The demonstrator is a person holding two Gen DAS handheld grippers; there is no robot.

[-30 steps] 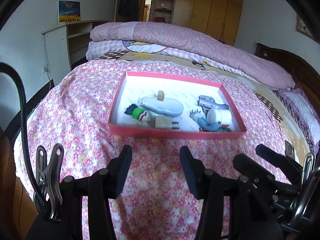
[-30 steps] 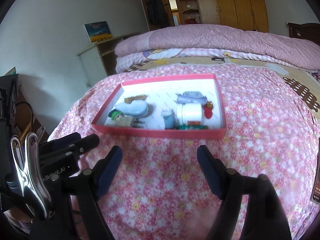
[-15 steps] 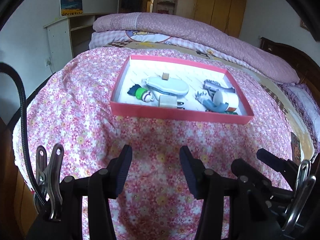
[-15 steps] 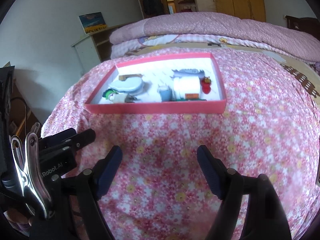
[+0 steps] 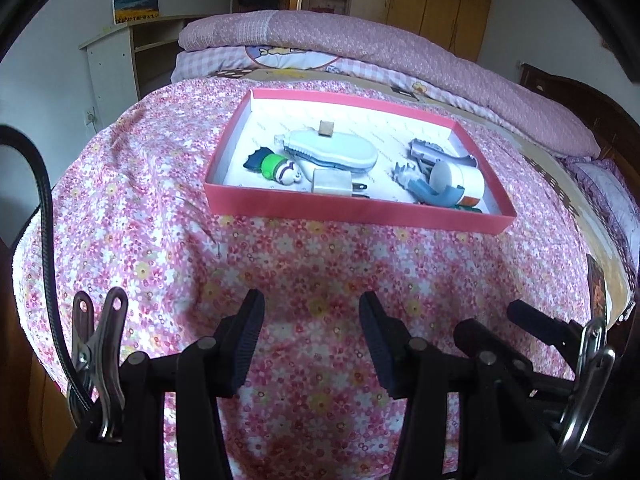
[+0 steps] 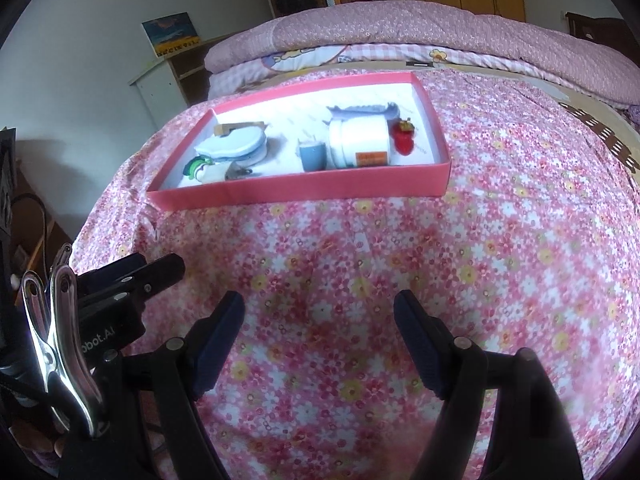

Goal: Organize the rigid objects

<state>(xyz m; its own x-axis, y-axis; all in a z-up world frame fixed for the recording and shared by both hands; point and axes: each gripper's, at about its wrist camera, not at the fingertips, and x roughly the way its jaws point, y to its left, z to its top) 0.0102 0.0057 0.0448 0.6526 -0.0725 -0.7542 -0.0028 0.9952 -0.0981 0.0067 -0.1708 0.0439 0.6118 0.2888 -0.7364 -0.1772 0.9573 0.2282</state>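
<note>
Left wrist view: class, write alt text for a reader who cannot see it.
A shallow pink tray sits on a pink flowered bedspread, holding a pale blue bottle, a white plug, a green and white toy and a white jar. The left gripper is in the foreground, open and empty.

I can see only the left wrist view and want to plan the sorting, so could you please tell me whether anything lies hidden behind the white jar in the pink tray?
Observer: Yes, a small red strawberry-shaped piece lies beside the white jar, between it and a side wall of the pink tray.
Operator: Thank you. Are the right gripper's jaws holding anything?
Observer: No, the right gripper is open above the flowered bedspread, with nothing between its jaws.
</note>
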